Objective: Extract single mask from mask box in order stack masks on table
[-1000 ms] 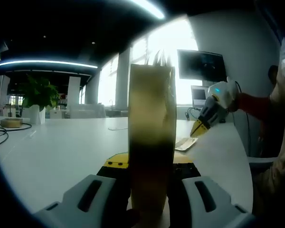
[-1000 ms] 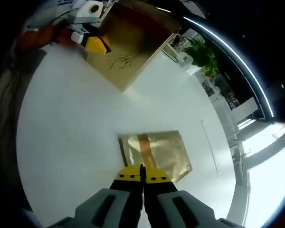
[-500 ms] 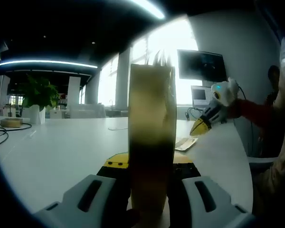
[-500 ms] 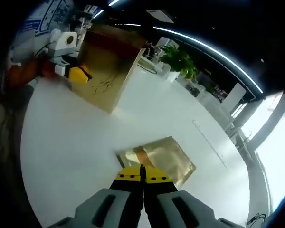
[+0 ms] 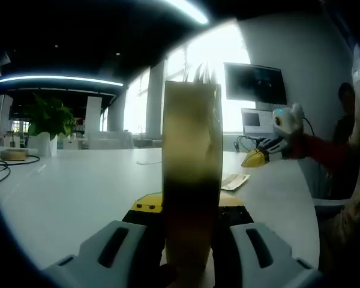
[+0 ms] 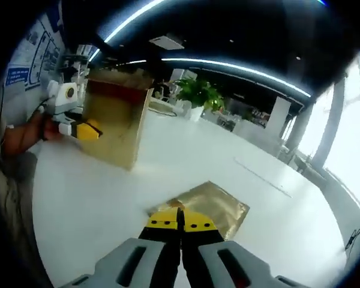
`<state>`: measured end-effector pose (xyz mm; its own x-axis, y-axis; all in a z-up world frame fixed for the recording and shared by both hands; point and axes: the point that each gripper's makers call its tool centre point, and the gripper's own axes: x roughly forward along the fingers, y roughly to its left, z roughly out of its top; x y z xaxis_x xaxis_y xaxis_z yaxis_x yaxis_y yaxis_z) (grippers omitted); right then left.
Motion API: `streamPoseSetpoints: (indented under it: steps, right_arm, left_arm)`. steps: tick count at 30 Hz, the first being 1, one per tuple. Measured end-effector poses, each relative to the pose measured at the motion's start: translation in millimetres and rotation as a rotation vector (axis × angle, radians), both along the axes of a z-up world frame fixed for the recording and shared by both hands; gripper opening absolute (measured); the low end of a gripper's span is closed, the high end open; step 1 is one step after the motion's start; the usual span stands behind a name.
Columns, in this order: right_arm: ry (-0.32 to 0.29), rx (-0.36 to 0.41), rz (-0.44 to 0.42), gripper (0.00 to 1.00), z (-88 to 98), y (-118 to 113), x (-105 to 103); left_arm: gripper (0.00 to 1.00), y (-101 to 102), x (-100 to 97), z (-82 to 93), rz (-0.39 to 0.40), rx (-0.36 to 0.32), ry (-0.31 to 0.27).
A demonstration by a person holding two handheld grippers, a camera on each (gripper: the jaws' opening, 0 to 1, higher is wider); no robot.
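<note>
On the white table (image 6: 108, 192) the gold mask box (image 6: 113, 123) stands upright, clamped by the left gripper (image 6: 78, 128) (contents hidden). One gold mask packet (image 6: 211, 207) lies flat nearby; the right gripper (image 6: 180, 223), jaws closed and empty, has lifted away since a second ago.

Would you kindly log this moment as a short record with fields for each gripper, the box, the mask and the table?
left gripper: shut on the mask box
right gripper: fingers together, nothing between them, raised above the table
mask box: gold, upright on the table
mask: gold packet lying flat, beyond the right fingertips
table: white
background: potted plant, monitor
</note>
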<state>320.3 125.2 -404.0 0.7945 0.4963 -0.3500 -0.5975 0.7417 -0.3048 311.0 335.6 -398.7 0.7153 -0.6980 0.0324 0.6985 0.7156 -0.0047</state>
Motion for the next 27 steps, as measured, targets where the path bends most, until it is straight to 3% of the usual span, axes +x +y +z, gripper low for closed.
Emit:
streamPoseSetpoints:
  steps: [4, 12, 13, 16, 27]
  right_arm:
    - [-0.02, 0.067, 0.002, 0.0, 5.8, 4, -3]
    - [-0.077, 0.1, 0.079, 0.0, -3.7, 15, -15]
    - [-0.085, 0.125, 0.051, 0.0, -2.9, 13, -14]
    - [-0.066, 0.173, 0.074, 0.0, -7.0, 9, -15]
    - [-0.097, 0.27, 0.07, 0.0, -8.8, -4, -22]
  left_arm:
    - [0.19, 0, 0.0, -0.2, 0.0, 0.0, 0.0]
    - [0.19, 0, 0.9, -0.3, 0.0, 0.0, 0.001]
    - [0.19, 0, 1.0, -0.4, 0.0, 0.0, 0.001]
    - [0.19, 1, 1.2, -0.3, 0.0, -0.001, 0.001]
    - [0.19, 0, 0.4, 0.2, -0.001, -0.004, 0.005]
